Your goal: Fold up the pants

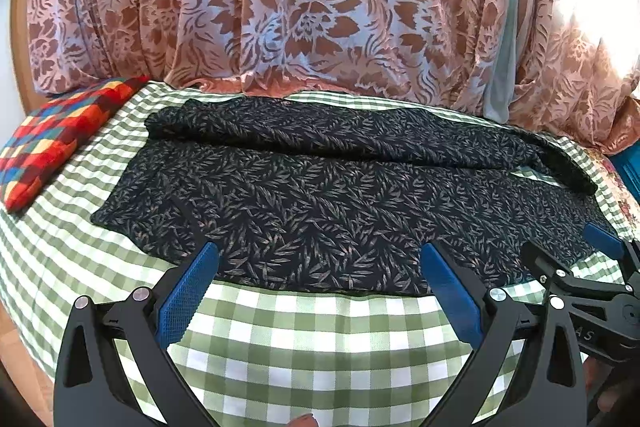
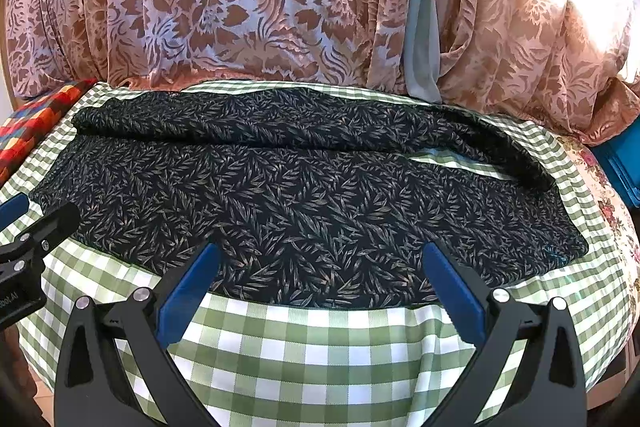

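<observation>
The pants (image 1: 320, 195) lie spread on the checked bed (image 1: 312, 327), long axis running left to right — their near edge just ahead of both tools. The left hand-held gripper (image 1: 320, 267) and the right hand-held gripper (image 2: 320, 267) hover side by side, jaws wide apart and empty — neither is clearly nearer.

The pants (image 1: 320, 203) are black with a tan leaf print. The bedsheet (image 1: 304, 339) is green-and-white gingham. The curtain (image 1: 280, 7) is pink with brown flowers. The pillow (image 1: 52, 143) is red, blue and yellow patchwork.
</observation>
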Motion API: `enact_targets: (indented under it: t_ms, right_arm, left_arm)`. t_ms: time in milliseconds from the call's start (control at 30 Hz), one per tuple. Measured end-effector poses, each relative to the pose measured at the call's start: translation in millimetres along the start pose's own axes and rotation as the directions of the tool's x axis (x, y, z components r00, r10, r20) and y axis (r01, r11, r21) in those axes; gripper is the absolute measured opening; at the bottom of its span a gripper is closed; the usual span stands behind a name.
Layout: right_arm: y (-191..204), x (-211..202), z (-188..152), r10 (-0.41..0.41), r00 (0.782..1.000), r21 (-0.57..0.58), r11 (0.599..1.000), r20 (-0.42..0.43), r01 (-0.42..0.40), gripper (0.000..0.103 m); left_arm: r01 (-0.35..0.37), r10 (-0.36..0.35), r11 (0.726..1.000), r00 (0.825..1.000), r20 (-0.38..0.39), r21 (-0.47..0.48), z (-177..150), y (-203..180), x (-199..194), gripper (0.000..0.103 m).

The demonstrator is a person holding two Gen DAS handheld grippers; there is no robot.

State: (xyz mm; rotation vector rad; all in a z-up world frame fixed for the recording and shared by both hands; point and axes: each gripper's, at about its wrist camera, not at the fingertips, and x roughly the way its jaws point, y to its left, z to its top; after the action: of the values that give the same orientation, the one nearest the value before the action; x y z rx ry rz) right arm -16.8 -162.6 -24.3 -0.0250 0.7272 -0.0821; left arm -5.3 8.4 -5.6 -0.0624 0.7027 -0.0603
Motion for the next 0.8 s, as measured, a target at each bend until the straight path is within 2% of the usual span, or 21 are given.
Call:
enact_targets:
  t_ms: [367,800]
  right_arm:
    - [0.7,3.5,-1.7,0.005,1.000,-0.001,1.000,-0.014,-0.005,0.101]
    - [2.2,4.9,-4.3,0.009,1.000,-0.005,1.000,-0.019,-0.009,0.101]
  left_arm:
    - [0.034,-0.035,0.999,0.999,-0.036,-0.036,-3.6,7.4,6.6,0.100]
    - [0.020,-0.021,0.999,0.999,-0.038,-0.026,-5.8,9.1,5.9,0.100]
